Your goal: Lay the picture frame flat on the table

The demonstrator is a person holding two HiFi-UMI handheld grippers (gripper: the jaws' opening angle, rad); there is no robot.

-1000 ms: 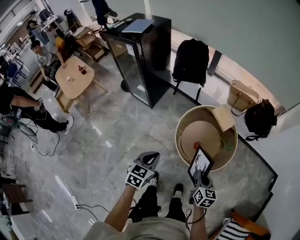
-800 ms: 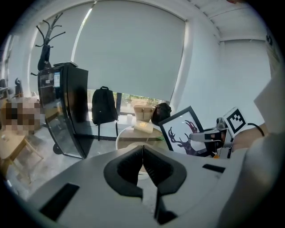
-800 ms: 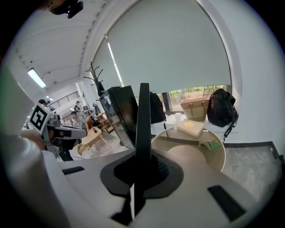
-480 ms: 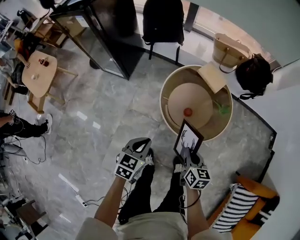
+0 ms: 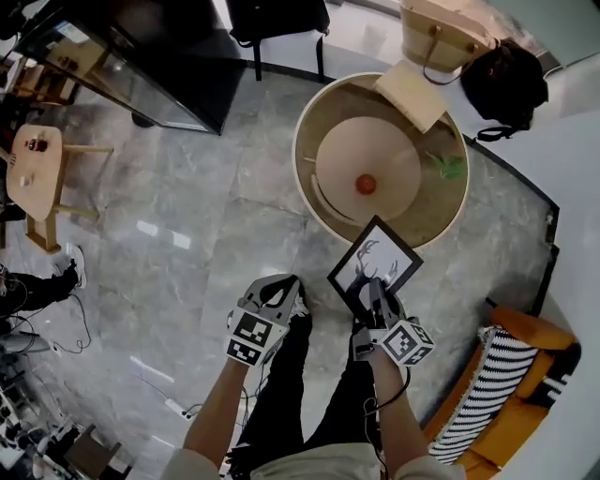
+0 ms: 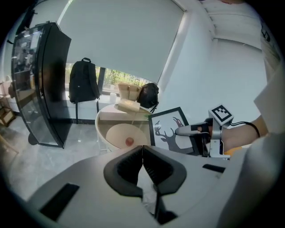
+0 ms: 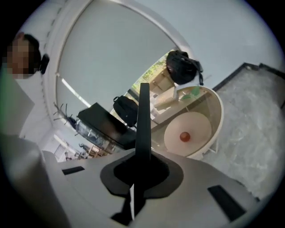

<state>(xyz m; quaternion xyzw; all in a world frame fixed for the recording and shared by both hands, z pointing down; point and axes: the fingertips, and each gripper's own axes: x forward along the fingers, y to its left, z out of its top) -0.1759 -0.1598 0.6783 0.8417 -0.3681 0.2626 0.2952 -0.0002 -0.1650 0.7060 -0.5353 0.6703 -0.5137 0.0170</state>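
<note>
one picture frame point(image 5: 375, 267), black border w/ an antler drawing, is up in the air and not on the counter yet, so the task looks approx halfway at best: frame is in hand, laying down not done. right gripper point(image 5: 377, 298) has it by the lower edge, fingers point(image 7: 120, 177) clamped on the thin black border, which runs straight up between them in the right gripper view. frame is tilted, face toward the head view, its far corner overlapping the near rim of the round wooden counter point(image 5: 300, 159) in that view; can't tell how high above it. left gripper point(image 5: 274, 292) hangs just beside, fingers point(image 6: 129, 168) pressed together w/ nothing between them, not touching the frame. left to do, as i judge it: bring the frame over the counter, tip it flat, set it down, let go. counter is tub-like w/ a tall rim and a pale disc point(image 5: 375, 145) inside; a small red ball point(image 5: 366, 185) sits on the disc, sth green point(image 5: 448, 167) by the right wall, a tan board point(image 5: 412, 92) across the far rim, so free space is limited. room: grey marble floor point(image 5: 187, 225), black cabinet point(image 5: 141, 66) and backpack point(image 5: 277, 17) beyond, tan bag point(image 5: 445, 28) and black bag point(image 5: 502, 82) by the wall, striped cushion point(image 5: 489, 384) on an orange seat point(image 5: 539, 336) at right, power strip point(image 5: 174, 408) on the floor at left.
</note>
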